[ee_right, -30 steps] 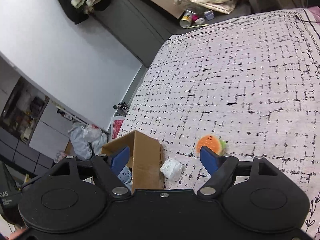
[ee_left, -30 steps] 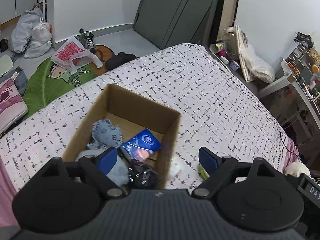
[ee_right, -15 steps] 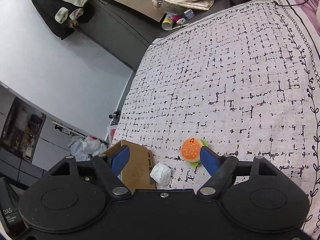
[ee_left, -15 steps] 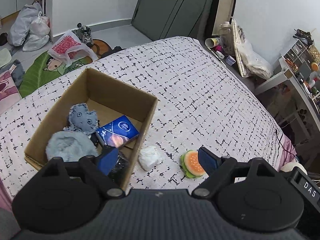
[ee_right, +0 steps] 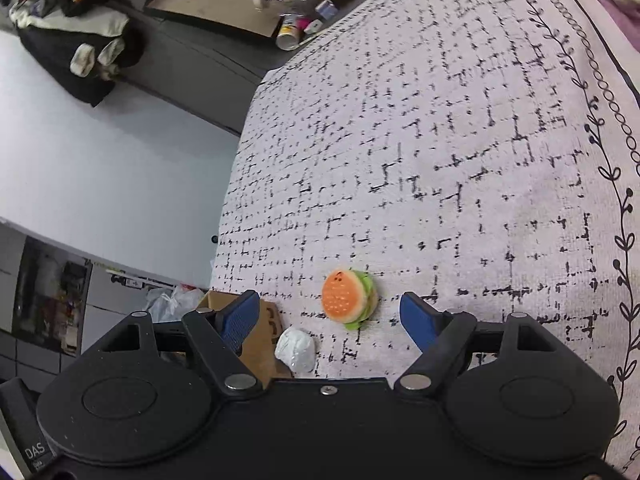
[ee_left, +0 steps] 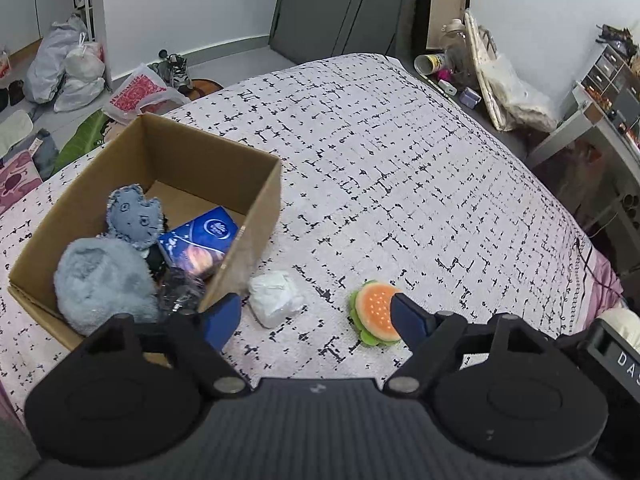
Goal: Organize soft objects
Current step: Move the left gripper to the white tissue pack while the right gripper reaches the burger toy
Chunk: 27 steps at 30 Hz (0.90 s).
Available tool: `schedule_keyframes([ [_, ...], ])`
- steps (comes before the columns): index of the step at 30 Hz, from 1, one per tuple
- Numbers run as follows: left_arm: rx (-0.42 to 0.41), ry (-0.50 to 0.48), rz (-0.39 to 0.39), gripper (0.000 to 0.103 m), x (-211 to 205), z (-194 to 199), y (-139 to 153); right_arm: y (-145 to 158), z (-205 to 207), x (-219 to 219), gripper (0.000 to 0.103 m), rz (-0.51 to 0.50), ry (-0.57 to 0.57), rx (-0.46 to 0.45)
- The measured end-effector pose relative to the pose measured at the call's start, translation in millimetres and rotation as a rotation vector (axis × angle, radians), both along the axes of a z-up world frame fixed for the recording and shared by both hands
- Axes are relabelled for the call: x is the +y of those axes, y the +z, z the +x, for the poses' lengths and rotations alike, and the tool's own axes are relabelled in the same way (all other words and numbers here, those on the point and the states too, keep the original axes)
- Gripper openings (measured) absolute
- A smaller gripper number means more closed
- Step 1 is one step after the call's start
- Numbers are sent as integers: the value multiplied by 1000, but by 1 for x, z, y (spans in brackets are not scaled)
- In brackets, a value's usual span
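A cardboard box (ee_left: 264, 196) sits on the bed at the left and holds a fluffy blue-grey plush (ee_left: 98, 276), a denim plush (ee_left: 132, 218), a blue tissue pack (ee_left: 200, 236) and a dark crinkled item (ee_left: 180, 292). A white soft wad (ee_left: 276, 298) lies on the bedspread just right of the box. A burger plush (ee_left: 374, 312) lies further right. My left gripper (ee_left: 316, 316) is open and empty above the wad and burger. My right gripper (ee_right: 332, 320) is open and empty, with the burger plush (ee_right: 348, 296) between its fingers' line of sight and the wad (ee_right: 296, 348) and box corner (ee_right: 264, 340) at lower left.
The patterned bedspread (ee_left: 400, 168) stretches far and right. Bags (ee_left: 68, 64), a printed bag (ee_left: 136, 92) and a green mat lie on the floor at the left. A dark wardrobe (ee_left: 348, 8) and clutter stand beyond the bed. A desk (ee_left: 592, 136) is at the right.
My left gripper has swung right, away from over the box, so the wad and burger now lie between its fingers. My right gripper has moved closer to the burger.
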State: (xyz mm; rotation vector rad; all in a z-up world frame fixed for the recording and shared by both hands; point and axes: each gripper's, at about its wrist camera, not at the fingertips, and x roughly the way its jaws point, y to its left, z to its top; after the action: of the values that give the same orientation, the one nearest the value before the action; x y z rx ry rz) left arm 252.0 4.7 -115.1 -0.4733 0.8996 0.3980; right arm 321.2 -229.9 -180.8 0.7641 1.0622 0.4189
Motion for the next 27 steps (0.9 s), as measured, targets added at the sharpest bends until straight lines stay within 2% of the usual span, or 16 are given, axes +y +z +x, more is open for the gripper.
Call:
schedule_keyframes([
  [7, 24, 32, 59, 73, -18, 9, -14, -12, 6, -7, 73, 51, 0, 12],
  [17, 40, 81, 104, 60, -29, 16, -31, -41, 9, -3, 54, 93, 2, 61],
  [22, 47, 75, 155, 59, -36, 23, -38, -48, 11, 1, 48, 110, 0, 74],
  [27, 71, 84, 189, 59, -36, 28, -51, -54, 12, 2, 47, 114, -11, 91],
])
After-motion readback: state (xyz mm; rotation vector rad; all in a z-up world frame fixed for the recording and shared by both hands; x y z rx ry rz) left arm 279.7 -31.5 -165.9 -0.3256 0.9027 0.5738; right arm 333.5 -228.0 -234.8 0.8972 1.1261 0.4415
